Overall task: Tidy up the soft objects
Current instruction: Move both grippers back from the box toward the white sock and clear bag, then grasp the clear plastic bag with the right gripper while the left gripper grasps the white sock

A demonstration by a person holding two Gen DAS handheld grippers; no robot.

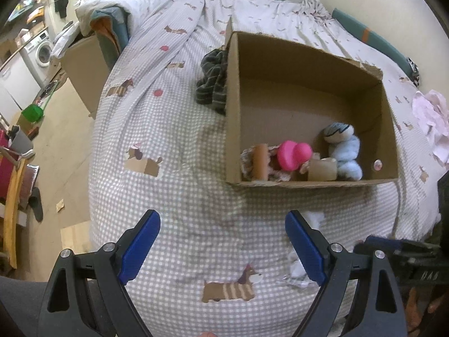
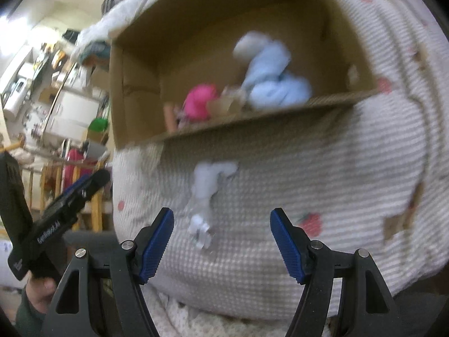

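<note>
An open cardboard box (image 1: 306, 42) (image 2: 134, 90) lies on the bed. Along its near wall sit a pink plush (image 1: 294, 154) (image 2: 200, 104), a light blue plush (image 1: 345, 151) (image 2: 275, 78), a brown roll (image 1: 259, 163) and a beige piece (image 1: 322, 168). A dark striped cloth (image 1: 213, 81) is bunched against the box's left outer wall. A white fluffy scrap (image 2: 207, 185) (image 1: 297, 266) lies on the bedspread before the box. My right gripper (image 2: 221, 216) hovers open just short of the scrap, nothing between its pads. My left gripper (image 1: 221, 224) is open over bare bedspread, the scrap beside its right finger.
The checked bedspread (image 1: 174, 140) with dog prints ends at the bed's left edge, with floor beyond. A second cardboard box (image 1: 84, 64) stands left of the bed. A pink-white cloth (image 1: 432, 115) lies at the right. A hand (image 2: 39, 286) holds the left gripper (image 2: 70, 196).
</note>
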